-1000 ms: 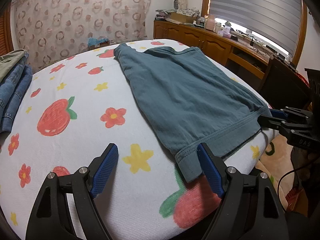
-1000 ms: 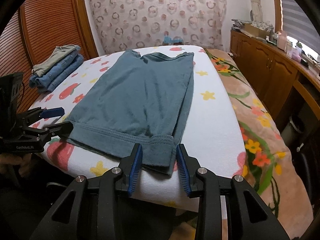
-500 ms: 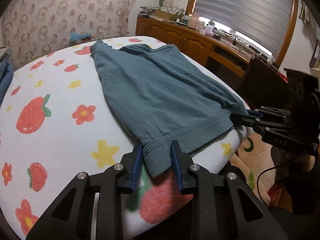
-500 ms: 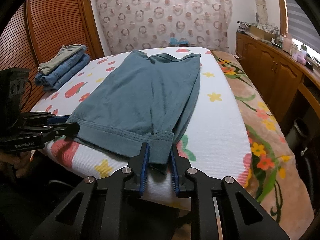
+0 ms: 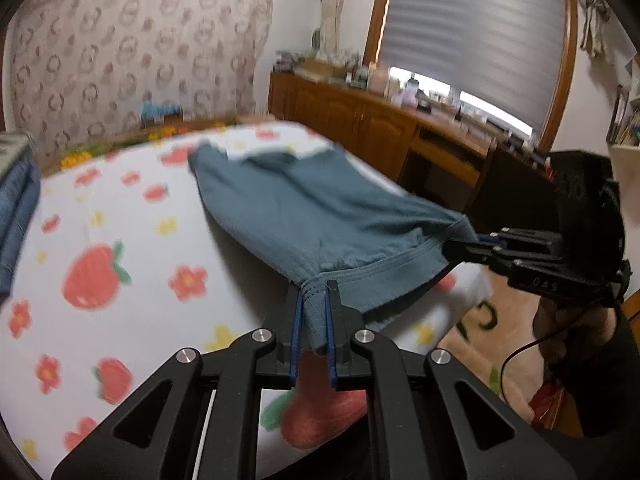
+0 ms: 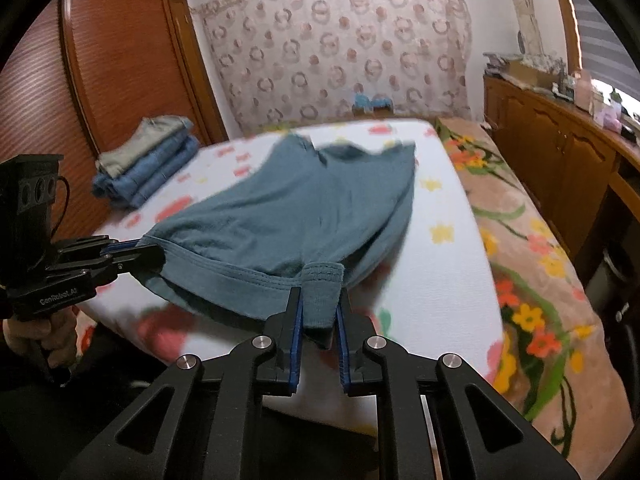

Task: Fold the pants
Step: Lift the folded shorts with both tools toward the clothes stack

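Clamping the teal knit pants' (image 5: 320, 216) hem corners, left gripper (image 5: 313, 334) and right gripper (image 6: 319, 330) raise the edge for folding.

White lettering that seems to read "CenRobot.AI", blurred, stands on the side of the black plastic left gripper (image 6: 154, 258) body at nine o'clock in the right wrist view. The black plastic right gripper (image 5: 450, 248), at three o'clock in the left wrist view, carries small pale characters too unclear to read.

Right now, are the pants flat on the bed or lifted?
Partly lifted. The near hem of the pants hangs above the bed, clamped at each corner by the left gripper and right gripper; the far end rests on it.
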`<state>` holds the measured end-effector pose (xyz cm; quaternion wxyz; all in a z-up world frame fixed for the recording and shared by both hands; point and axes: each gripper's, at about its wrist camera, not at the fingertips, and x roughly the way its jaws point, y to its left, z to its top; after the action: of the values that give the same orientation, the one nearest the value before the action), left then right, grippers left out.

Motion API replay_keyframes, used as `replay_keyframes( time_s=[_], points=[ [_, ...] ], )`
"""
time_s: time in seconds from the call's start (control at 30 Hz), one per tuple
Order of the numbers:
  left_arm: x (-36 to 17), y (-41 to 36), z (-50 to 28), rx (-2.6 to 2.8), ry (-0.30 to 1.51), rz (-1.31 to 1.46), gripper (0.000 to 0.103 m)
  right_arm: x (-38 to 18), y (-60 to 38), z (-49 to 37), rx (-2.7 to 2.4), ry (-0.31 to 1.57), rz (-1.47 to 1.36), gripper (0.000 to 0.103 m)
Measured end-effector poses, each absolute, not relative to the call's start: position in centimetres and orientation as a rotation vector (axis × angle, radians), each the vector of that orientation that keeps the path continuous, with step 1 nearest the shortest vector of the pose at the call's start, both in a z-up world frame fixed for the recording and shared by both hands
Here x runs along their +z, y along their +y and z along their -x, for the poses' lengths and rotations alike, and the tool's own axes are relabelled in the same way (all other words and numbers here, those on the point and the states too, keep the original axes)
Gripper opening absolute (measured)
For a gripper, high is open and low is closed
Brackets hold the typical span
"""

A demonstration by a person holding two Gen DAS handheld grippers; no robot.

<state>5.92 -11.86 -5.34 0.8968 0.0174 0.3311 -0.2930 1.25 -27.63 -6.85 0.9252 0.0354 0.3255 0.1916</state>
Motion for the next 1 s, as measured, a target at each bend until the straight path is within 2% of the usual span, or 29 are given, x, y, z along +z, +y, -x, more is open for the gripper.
replay_keyframes(
  time_s=[0.6,0.77,1.0],
  points=[
    [10.3,-5.2,-4.2,-0.542,0.338,0.014,0.011,9.2,-23.6,0.7,0.529,0.319,0.048,0.014],
    [10.9,-4.0,-5.1,-0.506,0.301,0.0,0.011,11.2,-21.5,-0.3,0.551,0.286,0.089,0.014],
    [9.3,-2.5,-11.0,-0.405,0.318,-0.037,0.011,10.8,-19.8,-6.8,0.54,0.342,0.176,0.014]
  ],
)
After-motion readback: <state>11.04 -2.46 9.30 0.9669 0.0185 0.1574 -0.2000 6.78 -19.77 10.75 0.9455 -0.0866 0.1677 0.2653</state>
